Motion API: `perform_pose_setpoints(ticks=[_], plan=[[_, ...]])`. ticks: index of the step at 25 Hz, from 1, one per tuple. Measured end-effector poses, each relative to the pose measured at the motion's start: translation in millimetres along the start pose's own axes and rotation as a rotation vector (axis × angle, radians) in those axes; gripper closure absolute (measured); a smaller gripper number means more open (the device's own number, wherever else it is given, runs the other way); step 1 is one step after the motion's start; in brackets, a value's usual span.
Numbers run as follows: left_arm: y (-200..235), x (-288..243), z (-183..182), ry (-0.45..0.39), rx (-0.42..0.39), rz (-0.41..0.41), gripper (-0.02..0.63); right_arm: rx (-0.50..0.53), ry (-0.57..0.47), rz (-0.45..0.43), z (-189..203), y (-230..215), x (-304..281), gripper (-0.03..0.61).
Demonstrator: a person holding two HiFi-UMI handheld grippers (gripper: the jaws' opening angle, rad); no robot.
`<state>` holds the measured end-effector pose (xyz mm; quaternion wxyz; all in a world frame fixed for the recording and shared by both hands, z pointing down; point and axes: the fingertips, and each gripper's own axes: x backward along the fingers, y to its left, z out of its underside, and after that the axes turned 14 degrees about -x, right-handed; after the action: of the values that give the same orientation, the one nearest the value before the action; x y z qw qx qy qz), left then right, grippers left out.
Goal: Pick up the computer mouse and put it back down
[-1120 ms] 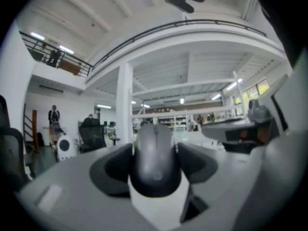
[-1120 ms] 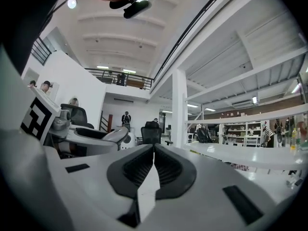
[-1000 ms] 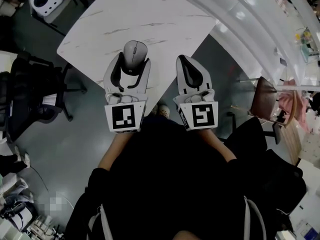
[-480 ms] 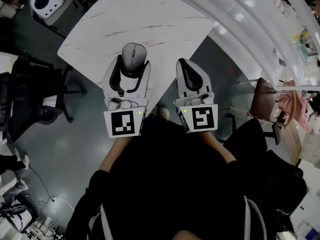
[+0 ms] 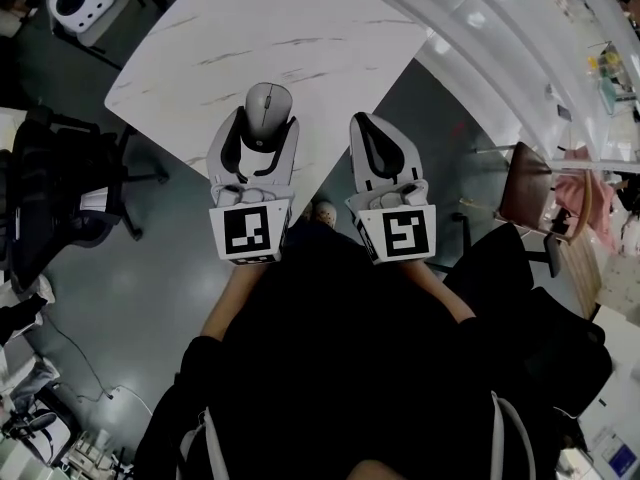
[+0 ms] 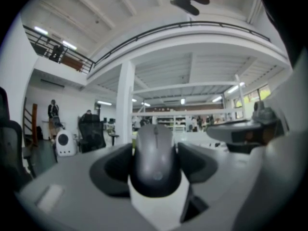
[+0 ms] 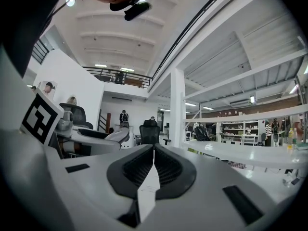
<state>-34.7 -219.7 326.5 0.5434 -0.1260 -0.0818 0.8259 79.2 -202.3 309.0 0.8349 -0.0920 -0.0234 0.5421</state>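
The computer mouse (image 5: 268,106), rounded and matte grey with a scroll wheel, is clamped between the pads of the left gripper (image 5: 266,120) at the near edge of the white marbled table (image 5: 290,28). Whether it rests there cannot be told. The right gripper (image 5: 366,123) is held beside it, closed on nothing. A glossy grey floor (image 5: 130,278) and a black office chair (image 5: 50,188) are seen around.

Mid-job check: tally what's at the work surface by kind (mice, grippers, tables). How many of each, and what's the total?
computer mouse: 1
grippers: 2 (left gripper, right gripper)
table: 1
total: 4
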Motion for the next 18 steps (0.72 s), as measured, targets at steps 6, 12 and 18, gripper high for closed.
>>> perform_pose_setpoints(ticks=[6, 12, 18], plan=[[-6, -6, 41, 0.084, 0.027, 0.021, 0.316, -0.004, 0.053, 0.004, 19, -4, -4, 0.557], [-8, -10, 81, 0.166, 0.059, 0.029, 0.316, -0.008, 0.096, -0.004, 36, -2, -11, 0.558], [-18, -13, 122, 0.253, 0.069, 0.063, 0.316, -0.015, 0.166, -0.003, 62, -5, -14, 0.558]])
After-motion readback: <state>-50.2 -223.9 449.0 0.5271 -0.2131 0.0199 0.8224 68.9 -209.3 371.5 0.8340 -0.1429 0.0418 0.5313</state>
